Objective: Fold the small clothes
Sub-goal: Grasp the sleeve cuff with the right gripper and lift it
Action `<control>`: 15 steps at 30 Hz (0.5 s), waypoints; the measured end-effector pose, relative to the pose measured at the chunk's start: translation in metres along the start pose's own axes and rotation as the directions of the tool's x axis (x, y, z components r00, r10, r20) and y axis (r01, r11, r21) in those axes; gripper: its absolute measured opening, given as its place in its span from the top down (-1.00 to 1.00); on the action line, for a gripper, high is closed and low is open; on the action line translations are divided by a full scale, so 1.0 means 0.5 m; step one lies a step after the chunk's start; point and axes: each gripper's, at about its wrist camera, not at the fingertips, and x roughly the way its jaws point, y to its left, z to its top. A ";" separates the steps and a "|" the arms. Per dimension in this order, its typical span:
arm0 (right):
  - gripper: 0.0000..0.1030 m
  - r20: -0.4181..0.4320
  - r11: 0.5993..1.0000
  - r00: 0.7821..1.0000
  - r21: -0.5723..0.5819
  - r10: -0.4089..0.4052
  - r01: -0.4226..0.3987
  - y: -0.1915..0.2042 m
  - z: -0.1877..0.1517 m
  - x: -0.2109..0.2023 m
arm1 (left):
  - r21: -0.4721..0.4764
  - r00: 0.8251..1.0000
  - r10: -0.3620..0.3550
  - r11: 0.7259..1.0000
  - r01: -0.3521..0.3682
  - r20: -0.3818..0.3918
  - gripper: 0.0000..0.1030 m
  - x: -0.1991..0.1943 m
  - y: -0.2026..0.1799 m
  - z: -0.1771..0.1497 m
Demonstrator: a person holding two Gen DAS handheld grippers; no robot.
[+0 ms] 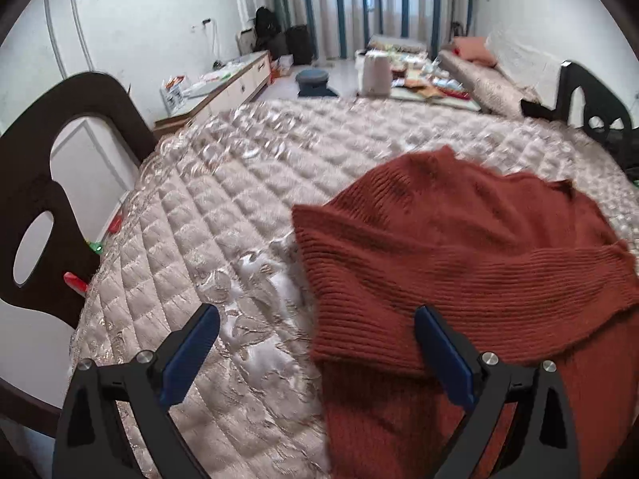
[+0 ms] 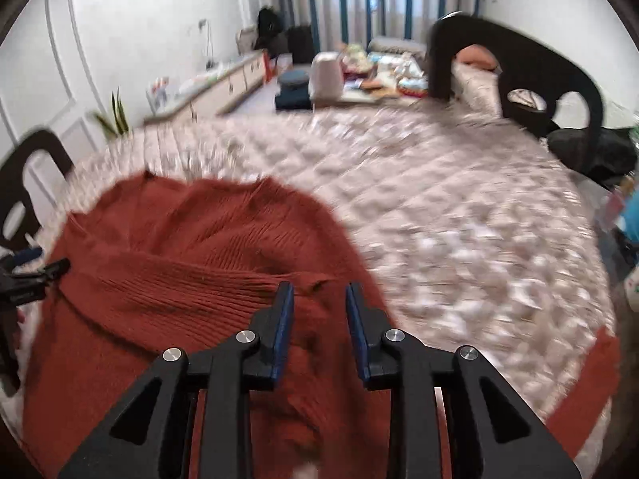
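Note:
A rust-red knitted sweater [image 1: 459,247] lies on the quilted beige table cover [image 1: 223,215], with one sleeve folded across its body. My left gripper [image 1: 315,315] is wide open above the sweater's left edge, holding nothing. In the right wrist view the sweater [image 2: 179,263] fills the lower left. My right gripper [image 2: 319,291] hovers over the folded sleeve's end, jaws partly open with a narrow gap and nothing between them. The left gripper shows at the far left edge of the right wrist view [image 2: 24,275].
Dark wooden chairs stand at the left [image 1: 36,199] and right [image 2: 539,80] of the table. A low white cabinet [image 1: 223,88], a cluttered coffee table [image 1: 419,80] and a sofa [image 1: 491,76] are beyond. The right wrist view is motion-blurred.

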 end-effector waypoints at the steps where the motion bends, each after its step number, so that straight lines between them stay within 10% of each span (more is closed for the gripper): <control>1: 0.46 0.024 0.999 0.999 0.030 -0.026 0.025 -0.025 -0.005 -0.028 | -0.007 0.999 -0.032 0.999 0.032 0.009 -0.93 -0.013 -0.001 -0.002; 9: -0.01 -0.073 0.887 0.933 0.293 -0.352 0.358 -0.262 -0.080 -0.146 | 0.060 0.967 -0.252 0.966 0.250 0.033 -0.93 -0.099 -0.095 -0.014; 15: -0.01 -0.132 0.830 0.908 0.370 -0.397 0.416 -0.327 -0.112 -0.117 | 0.093 0.939 -0.343 0.935 0.342 -0.001 -0.93 -0.127 -0.189 -0.015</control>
